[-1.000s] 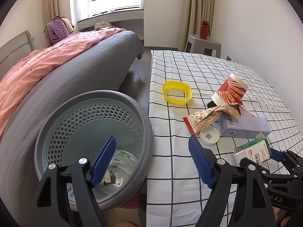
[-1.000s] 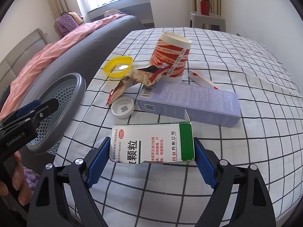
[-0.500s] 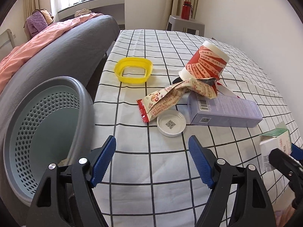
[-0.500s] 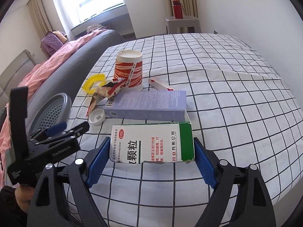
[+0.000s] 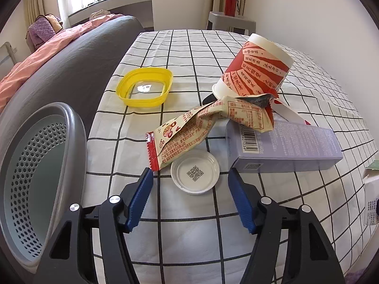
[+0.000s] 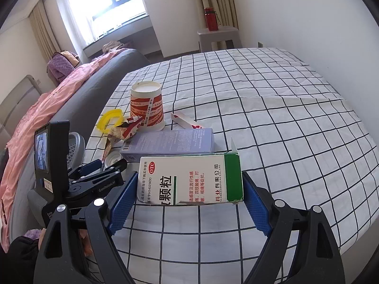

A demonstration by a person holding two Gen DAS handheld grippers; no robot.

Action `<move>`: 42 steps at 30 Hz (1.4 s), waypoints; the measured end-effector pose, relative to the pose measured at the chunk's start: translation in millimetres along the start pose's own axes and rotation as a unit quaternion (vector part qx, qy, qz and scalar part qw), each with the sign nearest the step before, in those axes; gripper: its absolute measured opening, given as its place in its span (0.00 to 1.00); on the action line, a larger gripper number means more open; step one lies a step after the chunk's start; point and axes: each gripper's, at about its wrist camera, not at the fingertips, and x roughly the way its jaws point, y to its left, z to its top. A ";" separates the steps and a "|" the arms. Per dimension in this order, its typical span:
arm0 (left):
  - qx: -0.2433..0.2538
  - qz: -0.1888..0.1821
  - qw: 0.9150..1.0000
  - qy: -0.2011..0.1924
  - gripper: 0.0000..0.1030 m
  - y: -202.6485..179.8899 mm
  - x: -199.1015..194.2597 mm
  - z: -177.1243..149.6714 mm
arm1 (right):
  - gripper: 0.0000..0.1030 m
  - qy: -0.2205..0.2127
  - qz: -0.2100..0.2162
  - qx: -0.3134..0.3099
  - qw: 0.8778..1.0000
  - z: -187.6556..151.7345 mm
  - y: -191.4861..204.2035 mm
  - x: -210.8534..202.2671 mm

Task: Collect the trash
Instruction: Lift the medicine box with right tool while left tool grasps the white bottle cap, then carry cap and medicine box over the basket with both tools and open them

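My left gripper (image 5: 190, 177) hangs just over the checked bedsheet, jaws closing, with a round white lid (image 5: 194, 174) lying between its blue pads; a gap shows on both sides. Beyond the lid lie a crumpled snack wrapper (image 5: 189, 127), a purple carton (image 5: 284, 144) and a tipped red-and-white paper cup (image 5: 255, 71). My right gripper (image 6: 190, 185) is shut on a green-and-white medicine box (image 6: 189, 177), held above the sheet. The left gripper (image 6: 111, 163) also shows there, low on the left.
A grey perforated waste basket (image 5: 73, 127) stands off the bed's left edge. A yellow plastic lid (image 5: 144, 86) lies beyond the pile. A grey and pink bed (image 5: 71, 47) runs along the left, and a stool with a red bottle (image 6: 211, 19) stands by the far wall.
My left gripper has swung right from above the basket to the white lid and its jaws have narrowed. My right gripper has drawn back and up with the medicine box.
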 end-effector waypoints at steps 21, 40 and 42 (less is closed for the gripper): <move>0.014 -0.002 0.999 -0.035 0.38 25.0 -61.2 -20.5 | 0.79 0.014 0.004 -0.015 1.000 -5.5 14.4 13.7; -0.034 0.078 0.990 -0.115 0.38 144.0 -133.1 -5.8 | 0.79 -0.020 0.101 -0.113 0.988 36.5 142.2 10.4; -0.045 0.085 0.988 -0.117 0.38 158.1 -133.8 -5.0 | 0.79 -0.020 0.108 -0.129 0.986 39.8 158.8 13.3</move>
